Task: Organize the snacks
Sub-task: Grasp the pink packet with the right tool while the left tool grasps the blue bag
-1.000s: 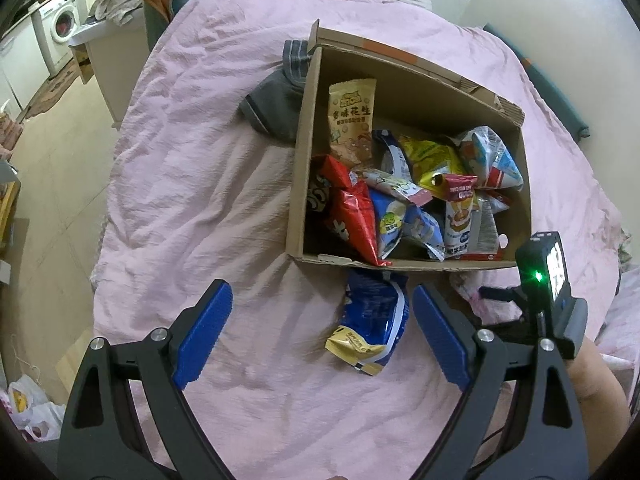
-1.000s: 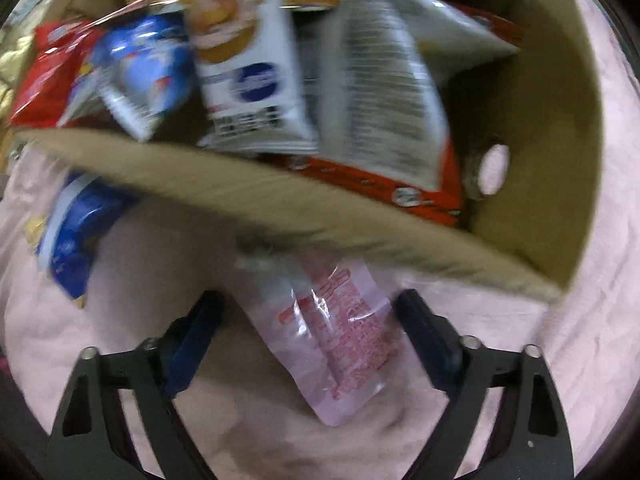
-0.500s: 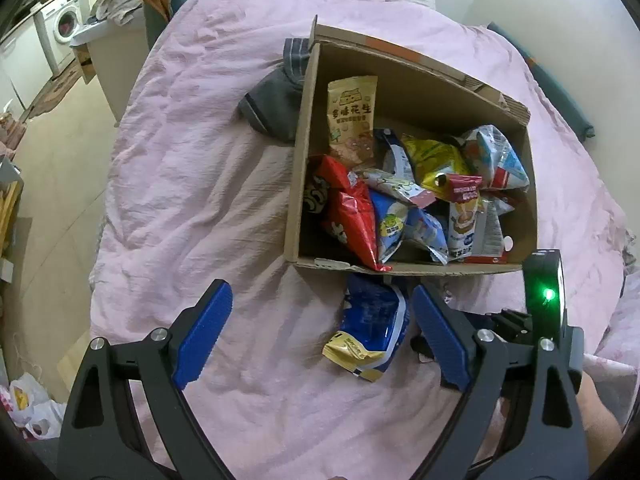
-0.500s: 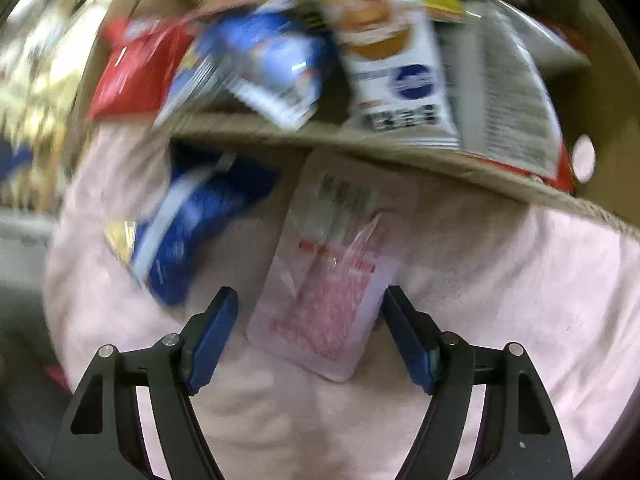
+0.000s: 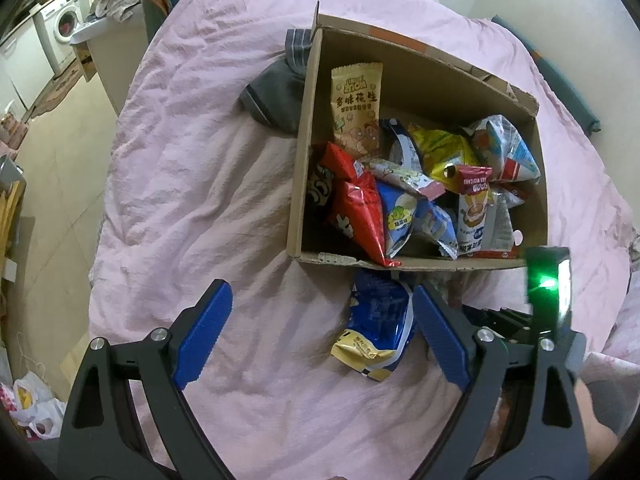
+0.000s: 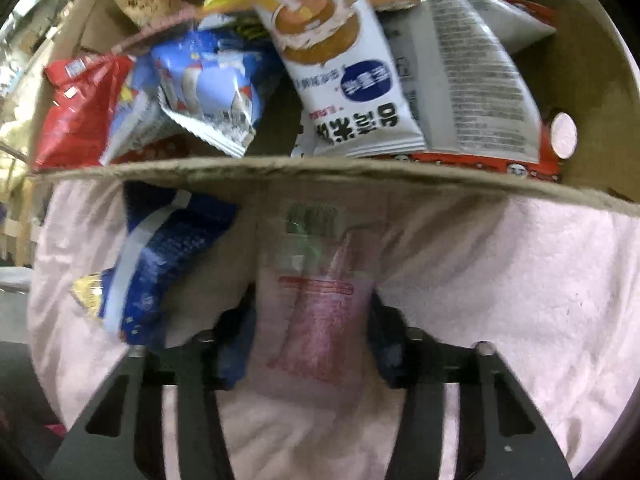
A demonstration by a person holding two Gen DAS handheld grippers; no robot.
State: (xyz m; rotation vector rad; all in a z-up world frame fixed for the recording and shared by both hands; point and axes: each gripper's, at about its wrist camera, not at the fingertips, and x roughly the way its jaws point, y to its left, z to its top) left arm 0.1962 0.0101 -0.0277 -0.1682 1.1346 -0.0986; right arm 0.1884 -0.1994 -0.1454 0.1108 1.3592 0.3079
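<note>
On the pink bedspread [image 5: 192, 184], cardboard box [image 5: 420, 76] holds snack packets [image 5: 404, 196]

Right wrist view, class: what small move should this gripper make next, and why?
Probably lift the clear pink packet and carry it over the cardboard box rim. The right gripper has its jaws against the packet's sides, and the box lies just ahead.

Left hand-held gripper [image 5: 322, 334] agape — right hand-held gripper [image 6: 312, 344] clamped.

left wrist view high above cardboard box [image 5: 416, 258], right wrist view close at its near wall, sharing snacks
</note>
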